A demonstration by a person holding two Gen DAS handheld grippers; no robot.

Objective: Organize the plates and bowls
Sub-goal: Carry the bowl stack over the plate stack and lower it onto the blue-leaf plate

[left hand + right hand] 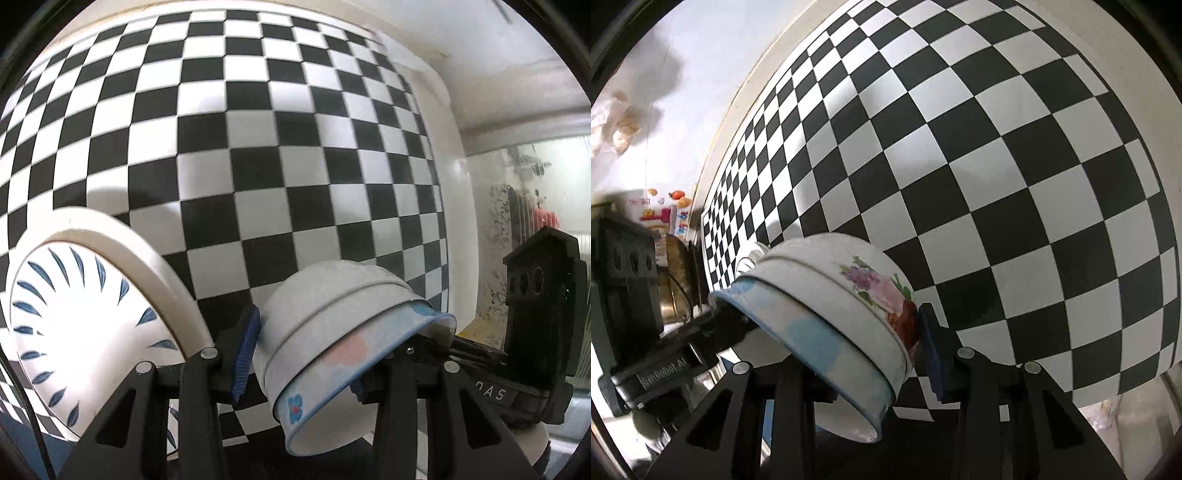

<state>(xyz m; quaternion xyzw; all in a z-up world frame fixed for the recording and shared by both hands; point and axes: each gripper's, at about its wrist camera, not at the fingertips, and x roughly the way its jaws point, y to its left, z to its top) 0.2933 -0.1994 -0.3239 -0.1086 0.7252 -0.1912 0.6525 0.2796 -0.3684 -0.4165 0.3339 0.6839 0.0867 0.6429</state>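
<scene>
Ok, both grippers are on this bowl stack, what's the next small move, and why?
Probably level the bowl stack and lower it onto the checkered table beside the blue-leaf plate. Left gripper and right gripper both clamp it, it hangs tilted above the surface, and the nested bowls could slide apart.

Both tools are black plastic: the left gripper (301, 354) has ribbed blue pads (244, 354) and silver pivot screws. The right gripper (882, 350) matches, white lettering on its body
</scene>
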